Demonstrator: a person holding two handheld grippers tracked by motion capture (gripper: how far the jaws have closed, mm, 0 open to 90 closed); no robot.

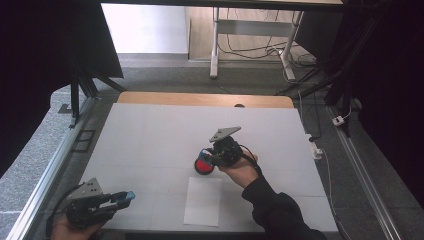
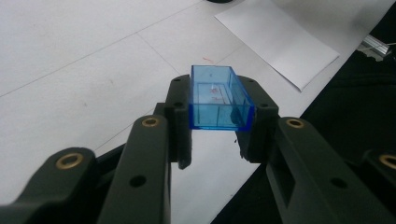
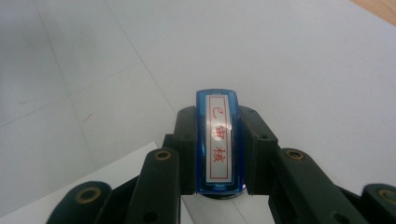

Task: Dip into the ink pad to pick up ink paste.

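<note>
My left gripper (image 1: 126, 196) is at the table's near left corner, shut on a clear blue plastic cap (image 1: 129, 195). In the left gripper view the cap (image 2: 219, 95) sits open-side up between the pads, at my left gripper (image 2: 219, 122). My right gripper (image 1: 206, 156) is at mid-table, shut on a blue stamp (image 1: 203, 152) just above a round red ink pad (image 1: 203, 167). In the right gripper view the stamp (image 3: 218, 140), with my right gripper (image 3: 218, 150) clamping its sides, shows a white label with red characters.
A white sheet of paper (image 1: 203, 201) lies on the white table cover (image 1: 150, 135) in front of the ink pad; its corner also shows as the paper (image 2: 280, 39) and the paper (image 3: 93, 186). A wooden table edge (image 1: 205, 99) runs along the back.
</note>
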